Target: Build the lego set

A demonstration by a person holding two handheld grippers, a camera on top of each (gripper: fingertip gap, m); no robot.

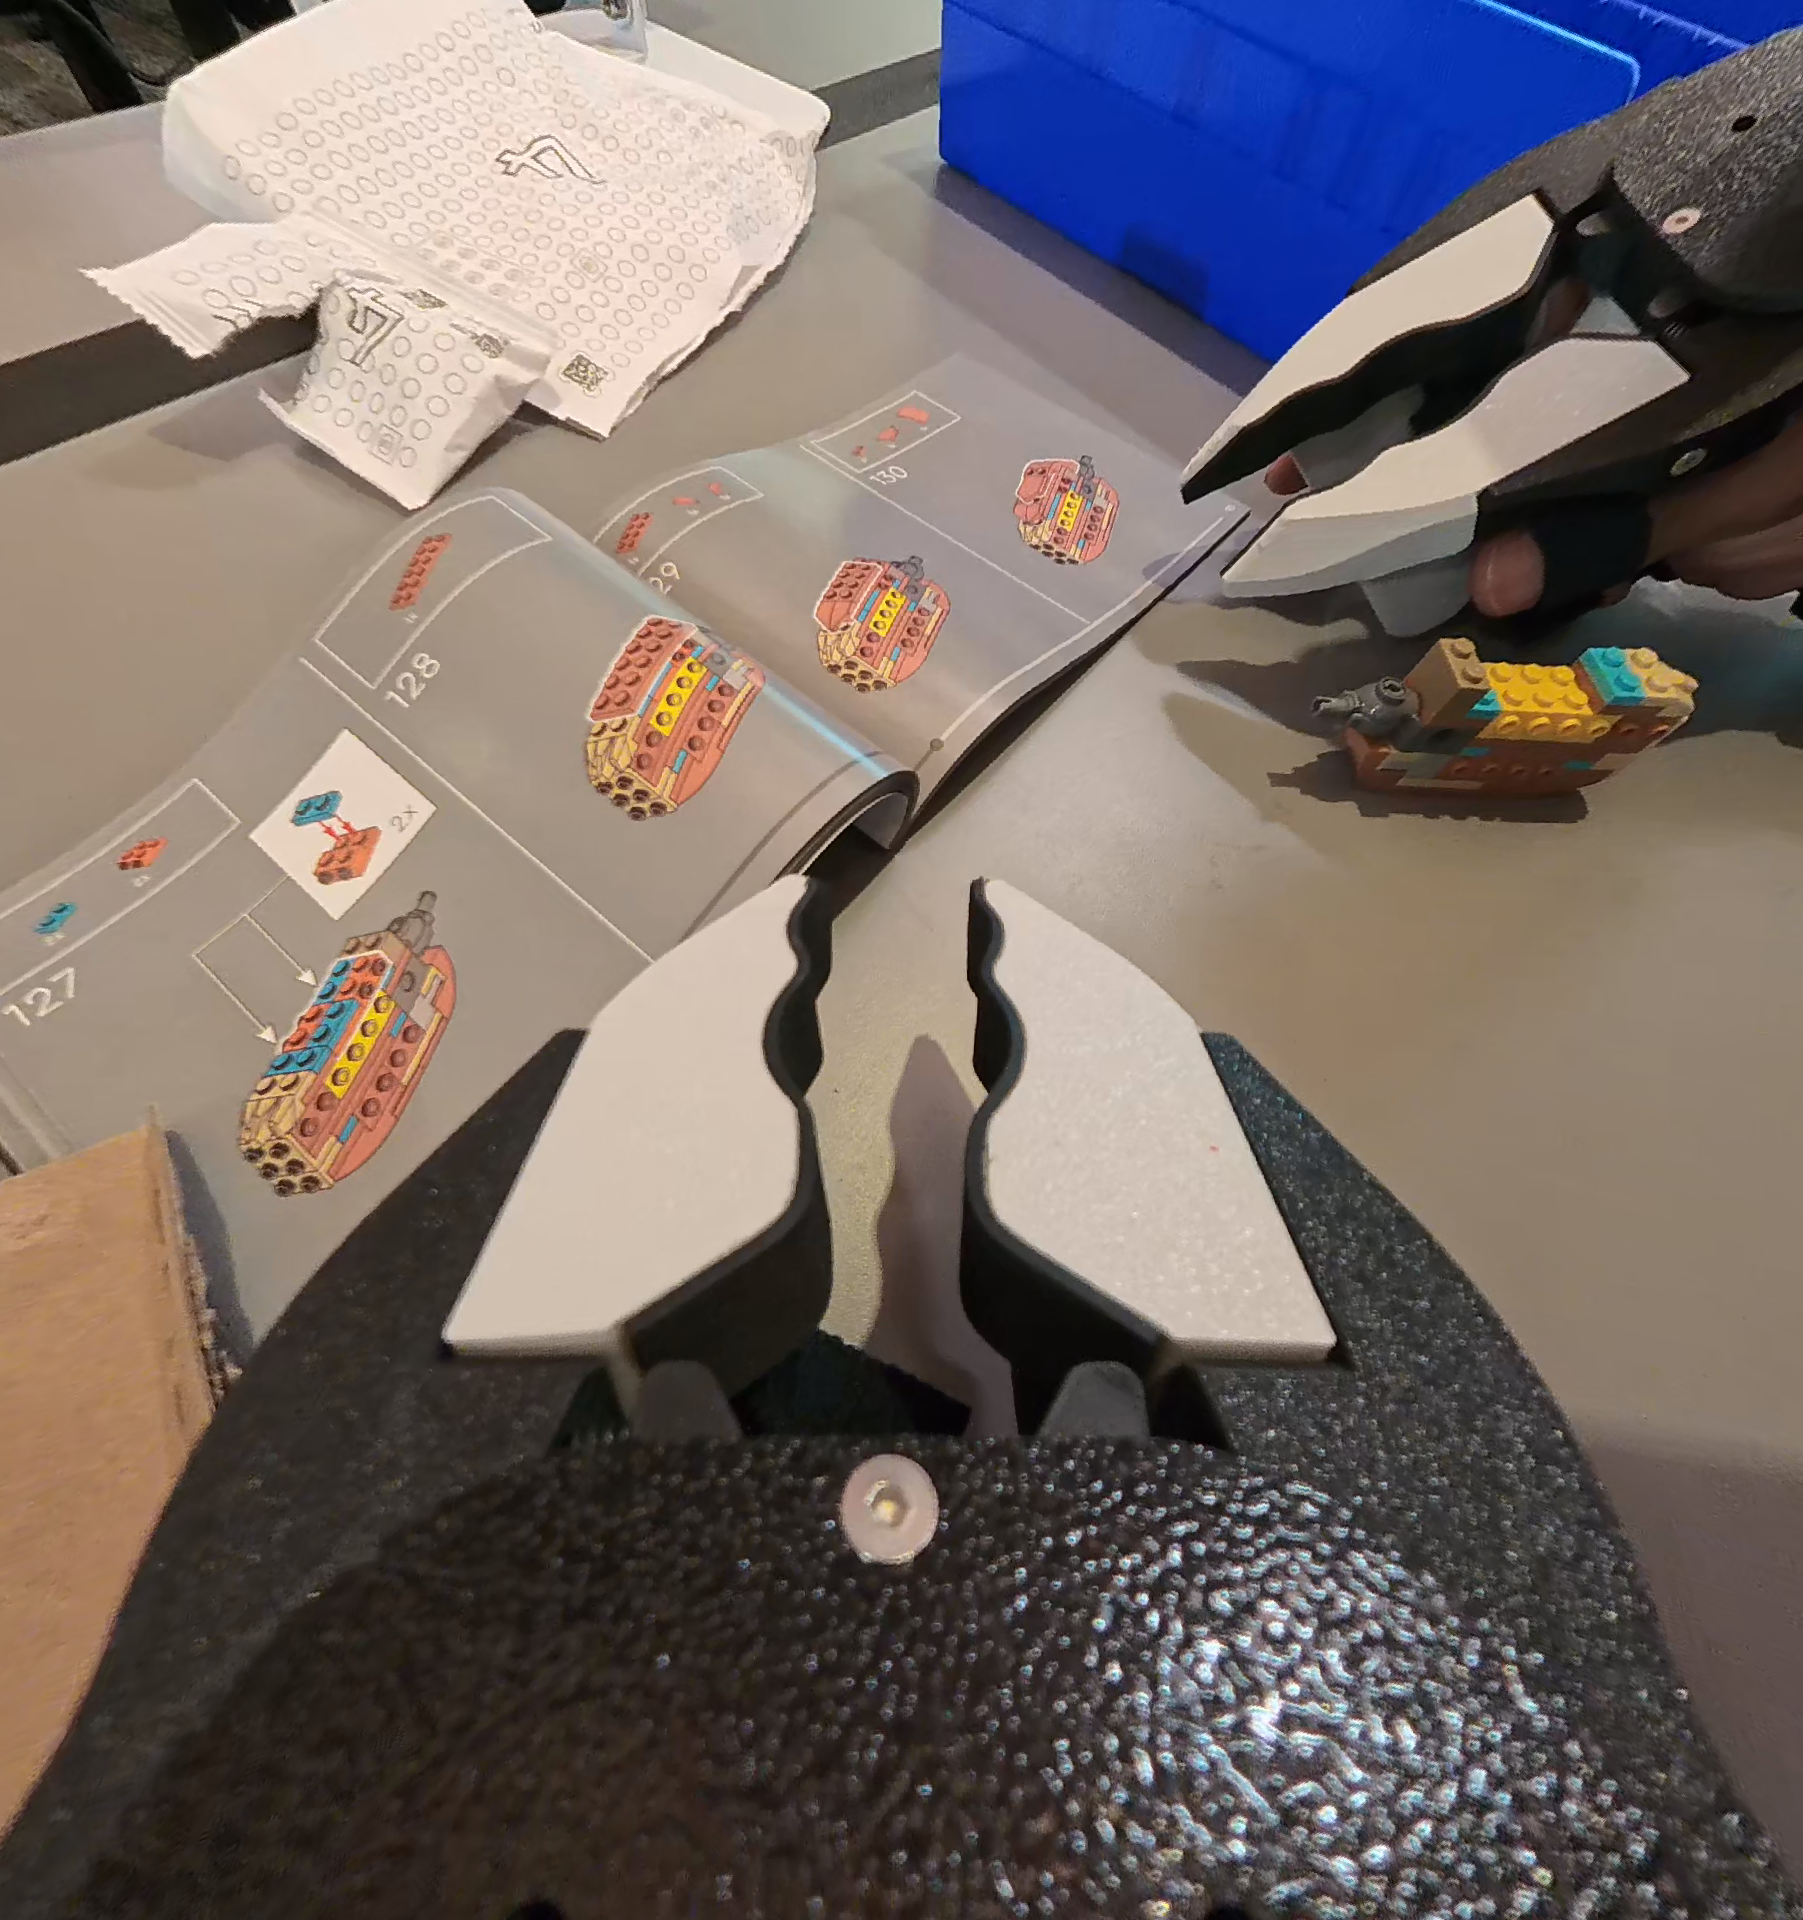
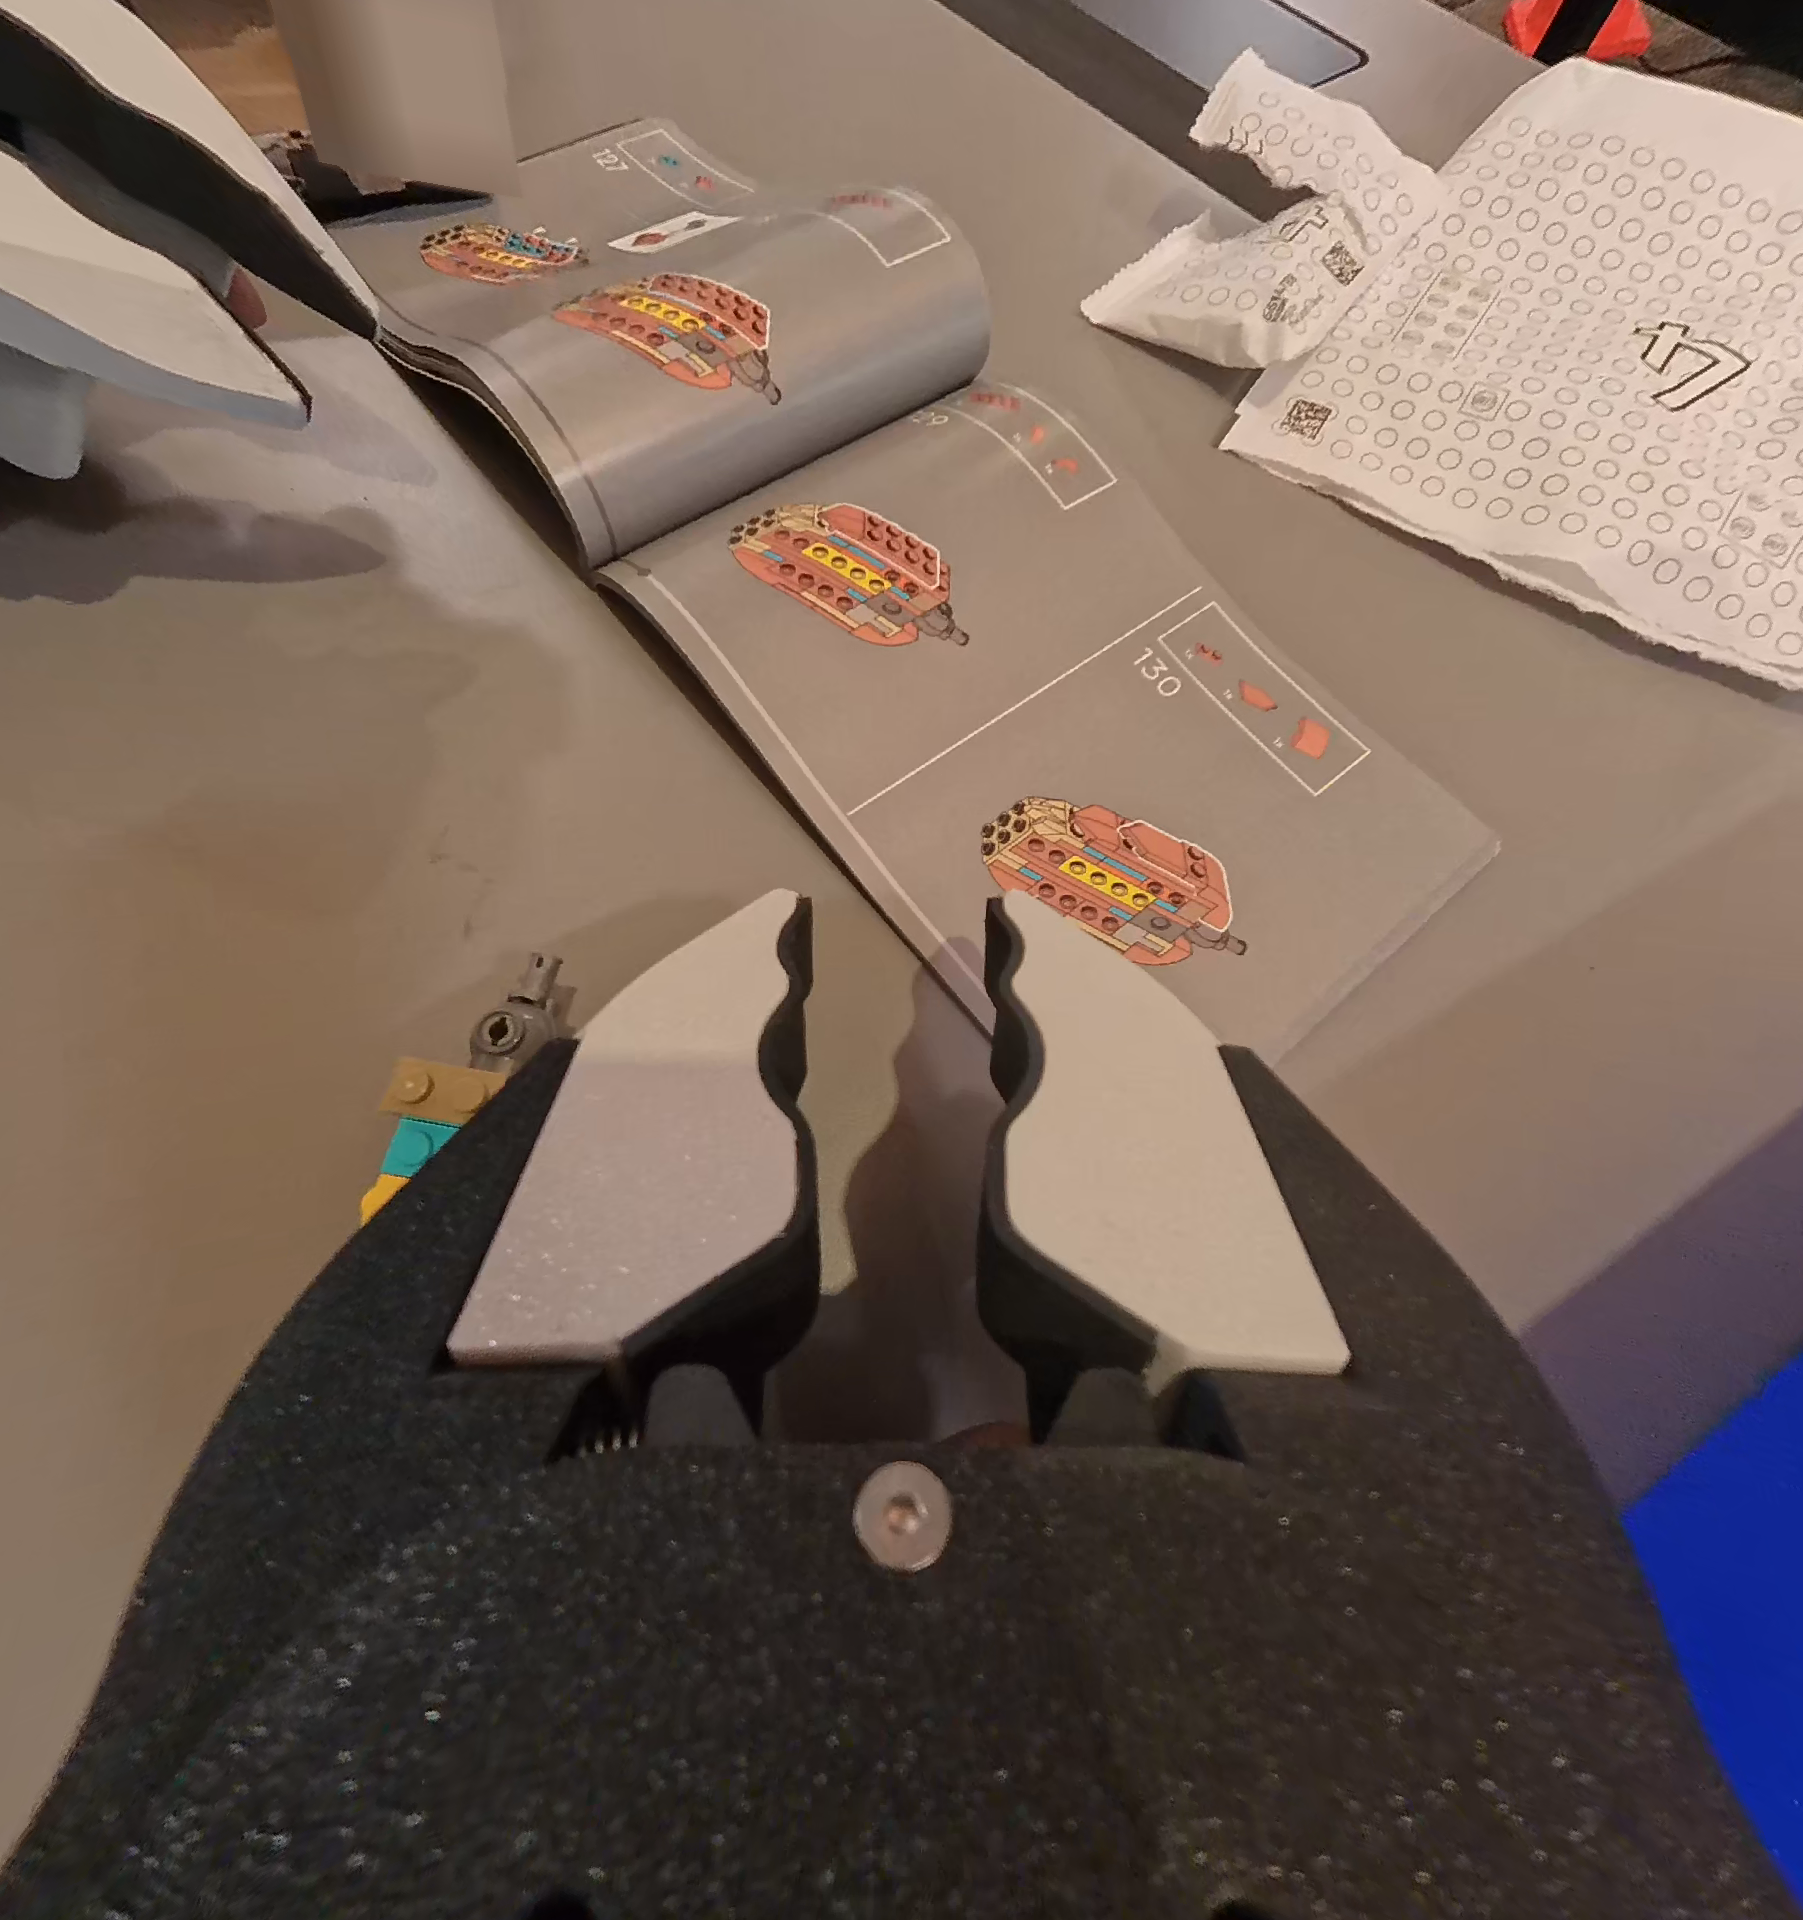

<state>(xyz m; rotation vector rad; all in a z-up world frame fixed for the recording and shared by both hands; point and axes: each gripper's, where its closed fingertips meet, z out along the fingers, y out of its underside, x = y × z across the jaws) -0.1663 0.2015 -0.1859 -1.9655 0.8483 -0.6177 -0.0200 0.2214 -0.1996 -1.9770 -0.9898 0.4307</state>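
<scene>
1. while both claws hung over the grey tabletop point(image 1: 1344, 1039), the open grey instruction booklet point(image 1: 564, 665) lay flat between them, probably so its build pictures could be read.
2. left gripper point(image 1: 897, 914) had its grey-and-black fingers parted by a moderate gap, nothing between them, tips near the booklet's spine edge.
3. right gripper point(image 2: 897, 925) looked the same: partly open, empty, hovering at the booklet's near corner; in the left wrist view it sat low at that corner point(image 1: 1229, 520), perhaps ready to turn or steady the page.
4. the part-built brick model in tan, yellow, teal and brown point(image 1: 1520, 717) rested on the table just beside the right gripper, apart from the booklet; the right wrist view caught only its grey connector end point(image 2: 512, 1023).
5. torn white paper bags printed with circles point(image 1: 481, 208) lay beyond the booklet, likely emptied of parts, and a blue plastic bin point(image 1: 1271, 156) stood at the far edge.
6. a brown cardboard piece point(image 1: 66, 1403) crowded the left side.
7. open room was the bare table between model and left gripper; no loose bricks could be seen there.
</scene>
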